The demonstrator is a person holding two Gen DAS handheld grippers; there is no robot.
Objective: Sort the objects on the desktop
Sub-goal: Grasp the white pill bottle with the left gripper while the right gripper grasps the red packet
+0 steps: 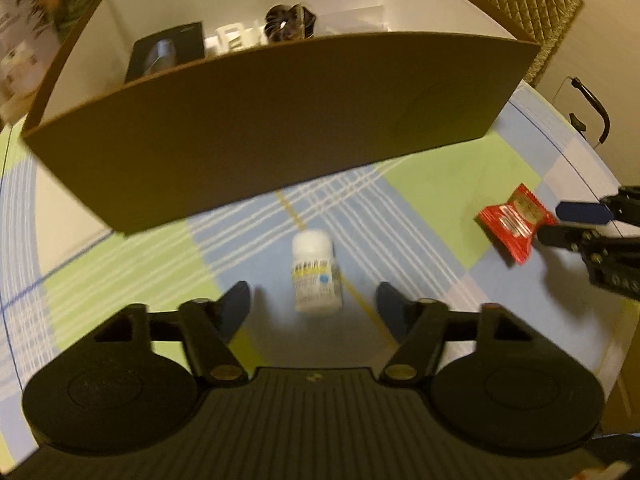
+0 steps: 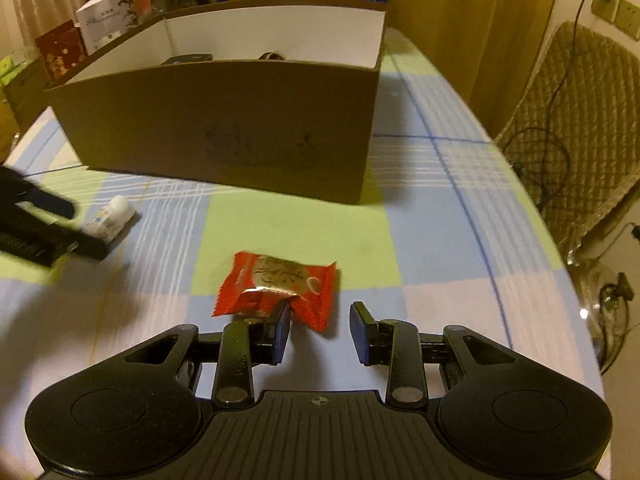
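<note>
So, table: a checked cloth [image 2: 440, 208] in blue, green and white covers it.
Left claw: the left gripper [image 1: 314, 300] points down at the table. Its two fingers stand apart, one on each side of the little bottle. They do not touch it, so it holds nothing.
Little bottle: a small white bottle [image 1: 316, 272] with a white cap lies on its side on the cloth, between the left fingers and near the box.
Box: a big brown cardboard box [image 1: 280, 120] stands on the table behind both things. It is white inside. A dark flat pack, something white and a dark round thing lie in it; they are too blurry to name.
Red packet: a red snack packet [image 2: 280, 288] lies on the cloth, to the right of the bottle and well apart from it.
Right claw: the right gripper [image 2: 320, 330] is right at the packet. Its left finger [image 2: 280, 332] touches the packet's near edge. The other finger stands clear, so the packet is not squeezed.
</note>
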